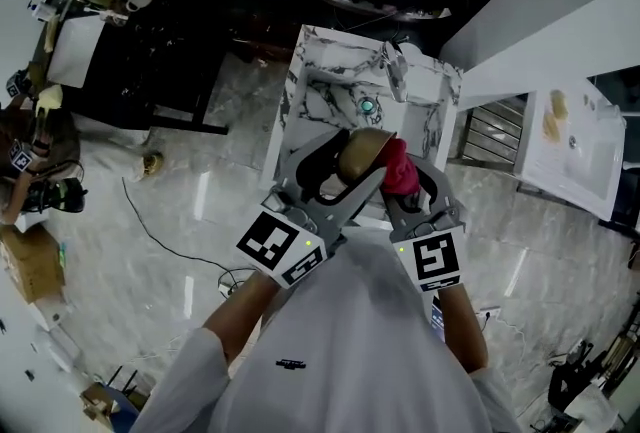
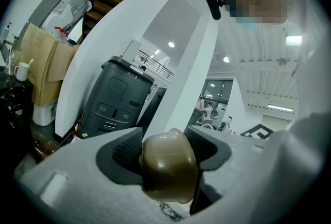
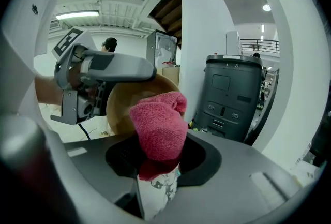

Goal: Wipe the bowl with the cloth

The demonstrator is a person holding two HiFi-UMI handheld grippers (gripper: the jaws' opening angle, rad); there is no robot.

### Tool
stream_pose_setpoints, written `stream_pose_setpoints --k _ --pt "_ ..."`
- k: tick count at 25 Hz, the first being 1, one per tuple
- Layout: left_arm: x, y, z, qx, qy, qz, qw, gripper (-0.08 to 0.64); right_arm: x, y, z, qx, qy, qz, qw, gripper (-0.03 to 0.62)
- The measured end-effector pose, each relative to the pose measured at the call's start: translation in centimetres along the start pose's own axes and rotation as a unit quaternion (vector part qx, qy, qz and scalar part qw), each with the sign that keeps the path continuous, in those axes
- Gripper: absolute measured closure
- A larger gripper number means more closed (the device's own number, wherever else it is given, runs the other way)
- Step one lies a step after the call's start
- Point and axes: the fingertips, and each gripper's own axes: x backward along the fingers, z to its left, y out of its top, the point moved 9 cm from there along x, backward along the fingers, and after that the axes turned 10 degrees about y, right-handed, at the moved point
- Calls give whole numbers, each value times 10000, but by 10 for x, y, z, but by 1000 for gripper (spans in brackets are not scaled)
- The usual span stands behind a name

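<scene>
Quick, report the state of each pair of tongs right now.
Left tongs: closed on the bowl.
Right tongs: closed on the cloth.

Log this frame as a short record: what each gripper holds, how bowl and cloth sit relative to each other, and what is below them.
left gripper: shut on the brown bowl
right gripper: shut on the pink cloth
cloth vs bowl: cloth at the bowl's open side; contact unclear
height: both held in the air over the marble table
</scene>
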Motion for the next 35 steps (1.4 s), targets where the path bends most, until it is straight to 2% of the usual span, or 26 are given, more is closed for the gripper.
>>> stream_pose_setpoints --k 4,10,17,22,29,35 --pt "8 -1 9 120 91 -43 9999 284 -6 -1 14 33 95 71 9999 450" --pt "8 -2 11 273 165 -113 9994 284 1 9 31 656 459 359 9961 450" --pt "1 -8 7 319 99 -60 9994 284 6 17 35 1152 860 205 9894 451" --pt "3 -9 1 417 8 -96 9991 285 12 20 35 1334 923 -62 9867 450" --pt "7 -8 -7 664 -473 -67 9966 290 15 21 30 1473 627 -447 9861 447" --pt "9 -8 -12 758 -591 -13 9954 291 16 26 28 1912 12 -458 9805 443"
